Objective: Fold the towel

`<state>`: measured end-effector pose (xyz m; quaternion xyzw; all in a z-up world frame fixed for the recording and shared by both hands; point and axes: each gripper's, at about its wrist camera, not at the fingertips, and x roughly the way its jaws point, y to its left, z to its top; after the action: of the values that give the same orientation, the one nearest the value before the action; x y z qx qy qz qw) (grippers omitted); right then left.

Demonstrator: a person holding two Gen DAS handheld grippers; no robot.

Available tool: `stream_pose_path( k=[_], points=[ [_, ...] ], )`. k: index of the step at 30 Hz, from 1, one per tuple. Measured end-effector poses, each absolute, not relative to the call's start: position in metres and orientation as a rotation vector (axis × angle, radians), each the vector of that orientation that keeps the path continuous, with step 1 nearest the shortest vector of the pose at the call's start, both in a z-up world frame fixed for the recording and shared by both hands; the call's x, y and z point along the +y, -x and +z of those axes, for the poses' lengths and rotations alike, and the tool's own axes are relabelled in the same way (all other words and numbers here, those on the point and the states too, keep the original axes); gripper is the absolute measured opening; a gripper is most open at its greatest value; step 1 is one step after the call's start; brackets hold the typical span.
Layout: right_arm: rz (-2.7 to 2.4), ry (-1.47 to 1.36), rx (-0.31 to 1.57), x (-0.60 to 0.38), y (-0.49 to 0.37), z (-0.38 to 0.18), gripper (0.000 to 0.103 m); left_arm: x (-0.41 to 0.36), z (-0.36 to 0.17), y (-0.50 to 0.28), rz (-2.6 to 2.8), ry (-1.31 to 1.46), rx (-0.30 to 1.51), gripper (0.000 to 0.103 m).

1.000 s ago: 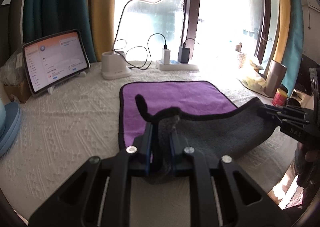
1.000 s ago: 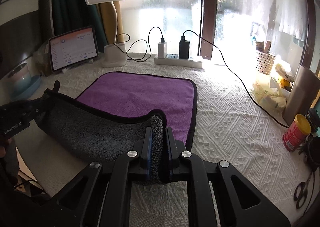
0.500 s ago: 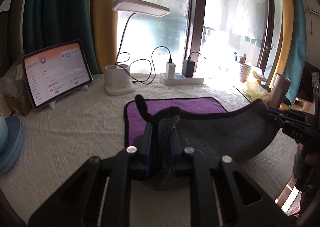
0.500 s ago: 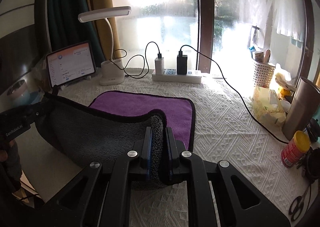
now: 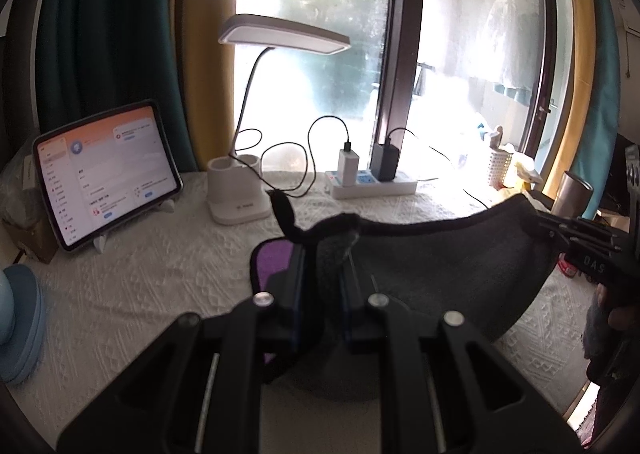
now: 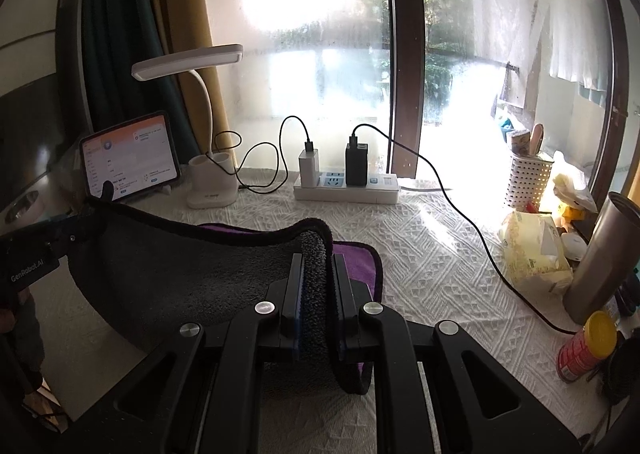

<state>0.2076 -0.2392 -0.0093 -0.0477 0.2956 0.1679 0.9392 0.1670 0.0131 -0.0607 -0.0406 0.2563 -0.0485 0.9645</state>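
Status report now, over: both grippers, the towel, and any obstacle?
Left gripper shut on towel corner, right gripper likewise. Near edge lifted, grey side facing the cameras. Lamp base and power strip beyond the towel.

A home room: a desk [image 6: 432,254] under a white quilted cover by a curtained window [image 6: 312,33], with a lamp [image 5: 280,33], tablet [image 5: 104,169], power strip [image 6: 348,189] and tissue pack [image 6: 532,250].
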Motion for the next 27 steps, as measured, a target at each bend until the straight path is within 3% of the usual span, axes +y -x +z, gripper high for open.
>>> stream_pose_path(
  k=[27],
  points=[
    [0.336,0.108,0.633,-0.236,-0.290,-0.028,0.013,0.013,-0.074,-0.261,-0.093,0.050,0.531,0.015]
  ],
)
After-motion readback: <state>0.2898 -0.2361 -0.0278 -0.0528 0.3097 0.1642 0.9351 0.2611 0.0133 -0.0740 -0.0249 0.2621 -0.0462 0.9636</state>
